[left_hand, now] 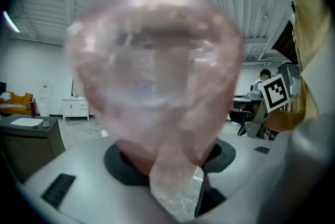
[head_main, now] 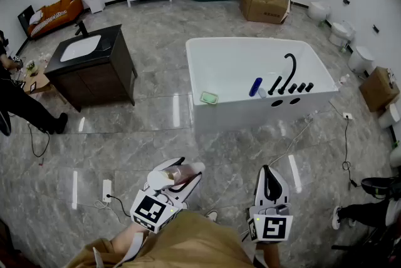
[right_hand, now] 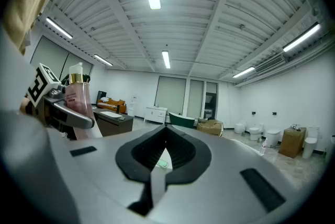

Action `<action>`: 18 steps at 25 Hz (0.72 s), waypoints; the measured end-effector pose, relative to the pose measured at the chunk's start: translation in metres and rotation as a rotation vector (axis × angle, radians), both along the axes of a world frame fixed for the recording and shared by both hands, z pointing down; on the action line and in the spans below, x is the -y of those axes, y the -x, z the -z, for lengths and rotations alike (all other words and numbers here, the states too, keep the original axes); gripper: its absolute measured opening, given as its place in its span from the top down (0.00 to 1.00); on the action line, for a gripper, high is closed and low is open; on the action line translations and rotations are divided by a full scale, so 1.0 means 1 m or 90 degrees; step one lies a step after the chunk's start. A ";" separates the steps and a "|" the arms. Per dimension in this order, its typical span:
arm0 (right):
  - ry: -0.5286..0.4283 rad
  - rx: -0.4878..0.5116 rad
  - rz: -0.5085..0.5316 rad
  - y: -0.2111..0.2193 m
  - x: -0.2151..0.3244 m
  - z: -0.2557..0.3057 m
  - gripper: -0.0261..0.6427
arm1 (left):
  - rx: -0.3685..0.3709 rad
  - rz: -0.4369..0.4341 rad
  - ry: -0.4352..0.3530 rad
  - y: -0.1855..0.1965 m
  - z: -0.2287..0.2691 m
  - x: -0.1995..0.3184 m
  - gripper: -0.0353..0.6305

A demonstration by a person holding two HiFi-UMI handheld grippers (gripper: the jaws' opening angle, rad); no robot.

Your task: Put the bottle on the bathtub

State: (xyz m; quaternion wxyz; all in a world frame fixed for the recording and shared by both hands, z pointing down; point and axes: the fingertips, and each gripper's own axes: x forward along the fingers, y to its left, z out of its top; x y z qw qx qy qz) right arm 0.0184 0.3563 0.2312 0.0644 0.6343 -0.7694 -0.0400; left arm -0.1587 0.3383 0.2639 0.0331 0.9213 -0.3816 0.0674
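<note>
The jaws of the left gripper (left_hand: 163,168) are clamped on the lower body of a translucent pink plastic bottle (left_hand: 152,76), which fills that gripper's view. A grip low on the body probably leaves the base free to be set down first. The right gripper view shows the bottle (right_hand: 78,100) standing upright, its gold collar and white cap on top, which suits a thing meant to end up standing on a ledge. The jaws of the right gripper (right_hand: 166,154) are together with nothing between them; this hand seems only to ride along at the right, level and out of the way. In the head view both grippers sit near the person's body, the left gripper (head_main: 183,176) carrying the bottle (head_main: 168,178) and the right gripper (head_main: 268,174) beside it, over a grey marble floor (head_main: 125,141). The white rectangular bathtub (head_main: 244,118) stands well apart from them, farther off and slightly to the right, so the bottle has yet to be carried across. Its near rim already bears a green soap dish (head_main: 208,97), a blue bottle (head_main: 255,86) and a black curved faucet (head_main: 290,69); the bare stretch between dish and blue bottle looks like the likeliest landing spot. A dark vanity cabinet with a white basin (head_main: 94,63) stands to the far left.
</note>
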 end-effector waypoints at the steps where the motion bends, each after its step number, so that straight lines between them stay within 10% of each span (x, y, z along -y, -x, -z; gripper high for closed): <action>1: 0.001 -0.001 0.000 -0.001 0.002 0.000 0.95 | -0.001 -0.001 -0.001 0.000 -0.001 0.001 0.59; 18: 0.021 -0.024 -0.022 0.009 0.025 -0.011 0.95 | -0.006 -0.013 0.007 0.018 -0.018 0.022 0.59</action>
